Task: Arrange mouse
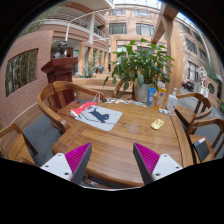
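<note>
While tongs [112,160] gape, mouse [157,124] beyond, perhaps bottles [152,95]; chairs [60,97]

gripper [112,160]: fingers spread apart, hovering over bare tabletop, nothing between them
pads [76,157]: pink, facing inward
table [115,135]: wooden slats, round
mousepad [98,117]: grey, beyond left finger
mouse [101,116]: dark, lying on mousepad
yellow item [157,124]: small, beyond right finger
plant [142,66]: leafy, at far edge
chairs [58,99]: wooden, around table

Wooden table [110,135] w/ chairs [58,98] around it. Potted plant [142,66] at the far edge, near what may be a bottle [171,101]. Brick buildings [40,55] behind.
</note>
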The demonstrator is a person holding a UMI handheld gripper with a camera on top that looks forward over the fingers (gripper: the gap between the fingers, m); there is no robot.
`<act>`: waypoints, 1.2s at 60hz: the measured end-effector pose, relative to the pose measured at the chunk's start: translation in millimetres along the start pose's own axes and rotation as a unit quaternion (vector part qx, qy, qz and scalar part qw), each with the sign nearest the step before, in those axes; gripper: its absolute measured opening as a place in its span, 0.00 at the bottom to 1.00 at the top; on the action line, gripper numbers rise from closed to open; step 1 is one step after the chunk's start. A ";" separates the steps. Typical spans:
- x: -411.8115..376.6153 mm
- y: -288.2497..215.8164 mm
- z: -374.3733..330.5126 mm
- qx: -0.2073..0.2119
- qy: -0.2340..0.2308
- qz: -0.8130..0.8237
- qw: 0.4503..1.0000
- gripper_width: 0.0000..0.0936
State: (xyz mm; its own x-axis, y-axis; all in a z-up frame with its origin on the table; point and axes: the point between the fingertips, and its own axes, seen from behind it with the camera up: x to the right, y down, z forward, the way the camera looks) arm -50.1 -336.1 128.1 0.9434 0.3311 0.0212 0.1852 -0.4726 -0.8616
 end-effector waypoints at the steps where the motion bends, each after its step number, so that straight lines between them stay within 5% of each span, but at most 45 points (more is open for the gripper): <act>1: 7.7 5.9 6.1 -0.006 0.004 0.001 1.000 0.91; 12: 95.2 44.8 69.1 -0.049 0.058 0.025 0.997 0.91; 30: 210.2 25.3 184.5 -0.052 0.127 0.050 0.989 0.91; 52: 263.1 -2.6 295.3 -0.067 0.126 0.093 0.985 0.92; 66: 273.7 -20.2 328.0 -0.068 0.136 0.101 0.983 0.78; 69: 273.9 -22.1 332.1 -0.069 0.140 0.100 0.983 0.69; 72: 272.9 -24.0 335.0 -0.068 0.142 0.101 0.982 0.51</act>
State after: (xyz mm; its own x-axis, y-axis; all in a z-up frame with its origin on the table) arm 110.8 39.3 -15.3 0.9998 -0.0124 0.0131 0.0027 -0.6167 -0.7872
